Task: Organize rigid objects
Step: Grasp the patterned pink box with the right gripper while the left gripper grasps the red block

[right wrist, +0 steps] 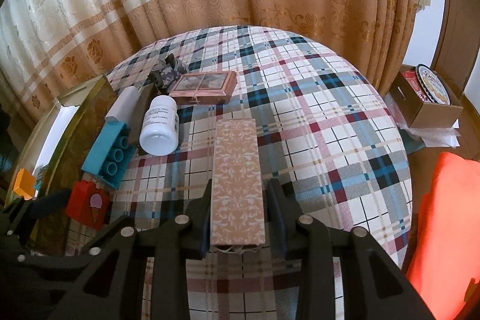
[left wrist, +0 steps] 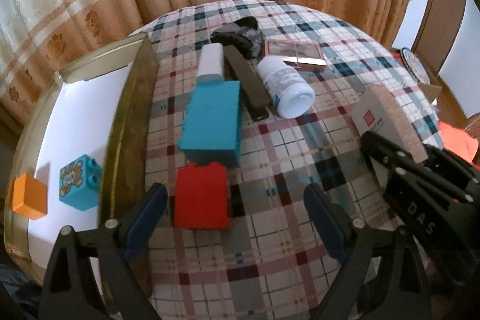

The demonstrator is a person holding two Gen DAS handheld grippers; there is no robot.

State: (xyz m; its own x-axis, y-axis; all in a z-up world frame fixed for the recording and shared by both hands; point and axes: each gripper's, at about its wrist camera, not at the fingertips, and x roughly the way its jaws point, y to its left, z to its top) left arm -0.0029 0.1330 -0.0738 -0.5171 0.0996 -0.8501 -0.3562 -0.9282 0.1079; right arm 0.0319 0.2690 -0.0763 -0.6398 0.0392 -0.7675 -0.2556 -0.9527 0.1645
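Note:
My left gripper (left wrist: 235, 201) is open over the plaid table, its jaws on either side of a red toy brick (left wrist: 201, 195) that lies just ahead of them. A large blue brick (left wrist: 213, 122) lies beyond it. My right gripper (right wrist: 238, 219) is shut on a long pink patterned box (right wrist: 237, 179) and holds it above the table; this box also shows in the left wrist view (left wrist: 387, 113). A gold-rimmed tray (left wrist: 132, 122) at the left holds an orange cube (left wrist: 29, 195) and a blue bear block (left wrist: 78, 185).
A white pill bottle (left wrist: 285, 86), a white tube (left wrist: 211, 60), a dark flat bar (left wrist: 247, 83), a pink case (left wrist: 295, 54) and a dark hair clip (left wrist: 240, 35) lie at the back of the table. A cardboard box (right wrist: 426, 101) with a tin stands at the right, beside something orange-red (right wrist: 444, 218).

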